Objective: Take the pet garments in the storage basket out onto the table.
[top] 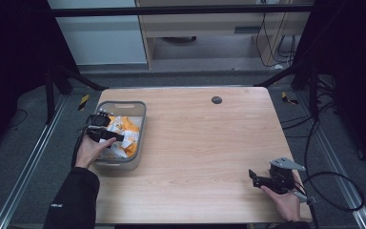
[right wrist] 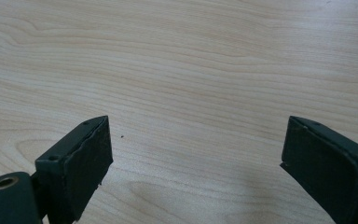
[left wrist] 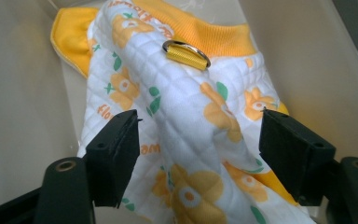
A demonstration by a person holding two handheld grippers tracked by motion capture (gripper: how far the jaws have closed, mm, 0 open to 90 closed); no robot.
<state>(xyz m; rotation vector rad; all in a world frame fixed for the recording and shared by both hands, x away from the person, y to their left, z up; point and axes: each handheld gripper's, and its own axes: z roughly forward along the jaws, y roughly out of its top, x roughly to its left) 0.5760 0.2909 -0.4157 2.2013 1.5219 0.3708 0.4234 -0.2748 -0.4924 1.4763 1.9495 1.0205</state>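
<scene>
Left gripper (left wrist: 200, 140) is down in the bin (top: 140, 125), fingers spread astride a raised fold of the cloth (left wrist: 186, 116), not yet pinching, it seems. Right gripper (right wrist: 196, 154) idles agape over bare surface (right wrist: 191, 56), keeping clear.

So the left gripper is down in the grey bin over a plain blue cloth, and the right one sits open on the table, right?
Not quite. The cloth under the left gripper in the grey bin is white with orange flowers, as the left gripper view shows. The right gripper does sit open on the table.
</scene>
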